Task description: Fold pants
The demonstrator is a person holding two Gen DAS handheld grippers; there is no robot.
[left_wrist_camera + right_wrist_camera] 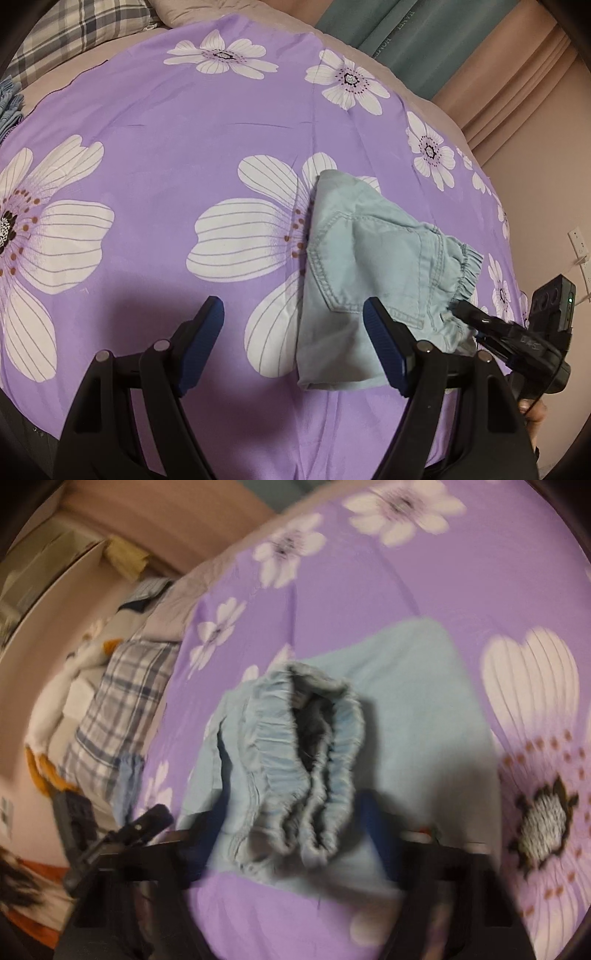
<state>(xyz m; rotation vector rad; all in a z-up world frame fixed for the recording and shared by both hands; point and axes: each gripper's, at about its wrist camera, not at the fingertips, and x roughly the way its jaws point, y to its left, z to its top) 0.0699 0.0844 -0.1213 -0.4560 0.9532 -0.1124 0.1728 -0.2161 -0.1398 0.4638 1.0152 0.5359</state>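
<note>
Pants (373, 273) lie folded small on the bedspread (184, 122); left gripper (295, 325) spread empty beside them, right gripper (284, 830) unclear, maybe one tuck left.

Home bedroom, purple floral bedsheet (184, 122) over a bed, plaid pillow (85, 29), teal curtain (417, 40)

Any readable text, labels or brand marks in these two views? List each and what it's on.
"HOME", running vertically: green curtain; the word beside it is too blurred to read.
Pale marking on the right claw's black body: unreadable.
Light blue pants, floral purple sheet: no text.
Right wrist view: motion-blurred, nothing legible.
</note>
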